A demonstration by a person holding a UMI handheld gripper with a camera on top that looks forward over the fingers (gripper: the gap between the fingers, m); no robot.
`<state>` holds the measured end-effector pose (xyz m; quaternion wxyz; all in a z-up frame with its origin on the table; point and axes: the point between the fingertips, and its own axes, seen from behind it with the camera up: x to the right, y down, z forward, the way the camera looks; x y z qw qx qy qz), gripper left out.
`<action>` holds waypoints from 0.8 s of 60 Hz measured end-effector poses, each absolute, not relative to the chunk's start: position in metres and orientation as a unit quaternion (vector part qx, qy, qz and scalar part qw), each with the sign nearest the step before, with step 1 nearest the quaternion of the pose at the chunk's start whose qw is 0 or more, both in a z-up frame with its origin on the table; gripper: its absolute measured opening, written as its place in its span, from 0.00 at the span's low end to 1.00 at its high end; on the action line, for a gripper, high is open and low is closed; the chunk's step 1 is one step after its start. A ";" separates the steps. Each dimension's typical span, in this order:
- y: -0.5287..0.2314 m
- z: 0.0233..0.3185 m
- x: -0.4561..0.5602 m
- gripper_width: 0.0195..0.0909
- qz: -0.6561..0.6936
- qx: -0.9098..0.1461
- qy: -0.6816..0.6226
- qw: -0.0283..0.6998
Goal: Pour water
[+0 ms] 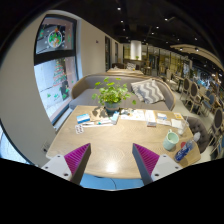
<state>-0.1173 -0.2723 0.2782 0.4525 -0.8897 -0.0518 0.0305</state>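
Tongs (109, 160) open, teal bottle (170, 139) upright beyond

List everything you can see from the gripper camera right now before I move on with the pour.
Round wooden table: one, light brown, just ahead of the fingers.
Green leafy potted plant: one, far side of the table.
Teal cup: one, on the table's right side.
Teal bottle-like container: one, beside the cup, near the table's edge.
Flat papers or booklets: several, mixed colours, along the far edge.
Grey sofa with striped cushion: one, behind the table.
Gripper: one, magenta finger pads, open, holding nothing.
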 end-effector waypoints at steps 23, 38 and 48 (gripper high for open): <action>-0.306 0.190 0.084 0.92 -0.037 -0.898 -0.020 0.437; -0.295 0.134 0.239 0.92 -0.057 -0.891 0.046 0.448; -0.243 0.104 0.297 0.93 -0.035 -0.882 0.077 0.463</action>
